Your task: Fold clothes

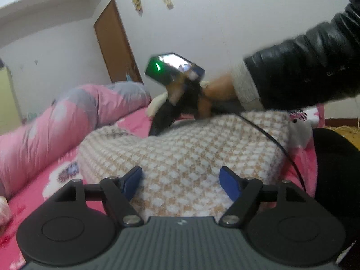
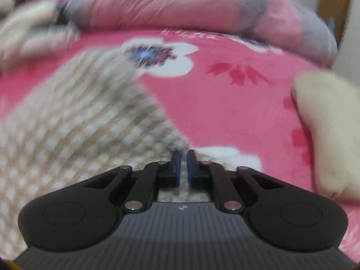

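Note:
A beige-and-white checked knit garment lies bunched on the pink flowered bedsheet. My left gripper hovers open just above its near part, blue fingertips wide apart with nothing between them. A person's hand in a black sleeve holds the right gripper at the garment's far edge. In the blurred right wrist view, the right gripper has its pads pressed nearly together at the corner of the garment, with fabric showing between the fingers.
A rolled pink-and-grey duvet runs along the bed's far side, also seen as the duvet. A cream soft object lies to the right on the sheet. A white plush toy sits beside the garment. A brown door stands behind.

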{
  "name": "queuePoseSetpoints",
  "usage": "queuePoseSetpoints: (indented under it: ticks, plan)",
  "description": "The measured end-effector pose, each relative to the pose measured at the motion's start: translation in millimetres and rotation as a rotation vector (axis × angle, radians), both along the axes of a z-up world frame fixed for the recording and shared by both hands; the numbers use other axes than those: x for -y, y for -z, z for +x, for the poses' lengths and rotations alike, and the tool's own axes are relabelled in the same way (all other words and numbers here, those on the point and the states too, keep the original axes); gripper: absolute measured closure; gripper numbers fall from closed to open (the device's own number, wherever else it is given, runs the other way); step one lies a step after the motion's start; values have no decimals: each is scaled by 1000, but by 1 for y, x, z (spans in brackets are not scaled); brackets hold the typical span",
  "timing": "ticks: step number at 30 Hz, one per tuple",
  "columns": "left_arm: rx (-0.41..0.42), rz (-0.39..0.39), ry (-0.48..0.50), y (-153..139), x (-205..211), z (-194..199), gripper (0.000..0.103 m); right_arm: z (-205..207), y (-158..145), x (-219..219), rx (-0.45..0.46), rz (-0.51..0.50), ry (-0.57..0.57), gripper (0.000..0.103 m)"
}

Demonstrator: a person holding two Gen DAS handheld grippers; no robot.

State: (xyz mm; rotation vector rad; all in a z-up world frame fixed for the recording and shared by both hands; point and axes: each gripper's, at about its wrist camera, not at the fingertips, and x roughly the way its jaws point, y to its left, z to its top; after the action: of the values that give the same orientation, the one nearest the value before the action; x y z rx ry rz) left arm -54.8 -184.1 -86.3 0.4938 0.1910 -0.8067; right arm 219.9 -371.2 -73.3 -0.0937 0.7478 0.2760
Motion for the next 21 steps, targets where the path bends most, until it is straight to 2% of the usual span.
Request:
queuePoseSetpoints:
  ticks: [2,4,13,17,19,21]
  plan:
    - [4,-9,10,2,-3,0,27,-2,-28,4,-2,-3,47,99]
    - [7,-18,19,4,-5,1,27,-16,-56,-2,67,-53,45,94]
    - [-9,-47,31,5,-9,9,27,37,-15,-16,-72,59,123,98]
    - [11,-46,33,7,-9,7,27,58,1,-21,-126,111,159,96]
    - [12,-51,36,9,-11,8,26,42,-15,-9,-71,175,184,94]
    - [13,-57,38,11,-12,8,26,18,-44,-9,44,217,129,94]
